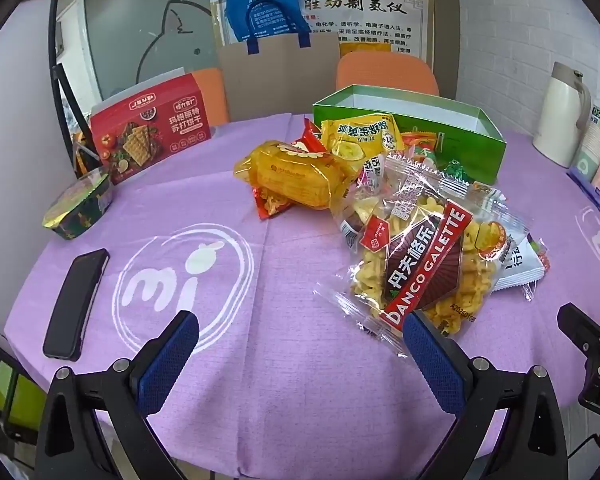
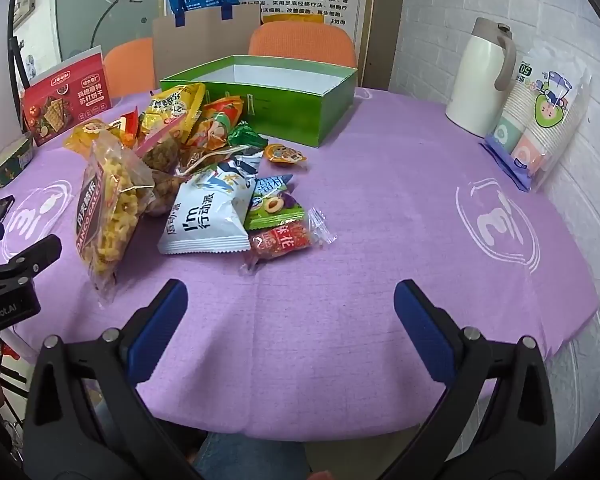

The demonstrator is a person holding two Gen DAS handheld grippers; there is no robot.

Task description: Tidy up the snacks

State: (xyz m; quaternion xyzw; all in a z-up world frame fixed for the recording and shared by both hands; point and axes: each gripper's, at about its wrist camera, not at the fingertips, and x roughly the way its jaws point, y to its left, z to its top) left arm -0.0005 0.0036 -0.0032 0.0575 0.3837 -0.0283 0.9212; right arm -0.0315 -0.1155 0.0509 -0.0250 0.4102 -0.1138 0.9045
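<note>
A heap of snack packets lies on the purple tablecloth (image 1: 260, 380) in front of an open green box (image 1: 472, 136) (image 2: 300, 120). Nearest is a clear Danco Galette bag (image 1: 420, 264) (image 2: 108, 216); behind it lie an orange-wrapped packet (image 1: 296, 180) and a yellow packet (image 1: 360, 136). A white "I'm" packet (image 2: 208, 216), a green plum packet (image 2: 272, 204) and a red packet (image 2: 280, 242) lie at the heap's right. My left gripper (image 1: 300, 332) is open, its right finger at the galette bag's near edge. My right gripper (image 2: 290, 300) is open over bare cloth, holding nothing.
A red cracker box (image 1: 148, 128) stands at the back left, with a dark foil bowl (image 1: 80, 208) and a black phone (image 1: 76, 304) nearer the left edge. A cream jug (image 2: 484, 76) and packed paper cups (image 2: 540, 128) sit at the right. Orange chairs (image 1: 384, 72) stand behind the table.
</note>
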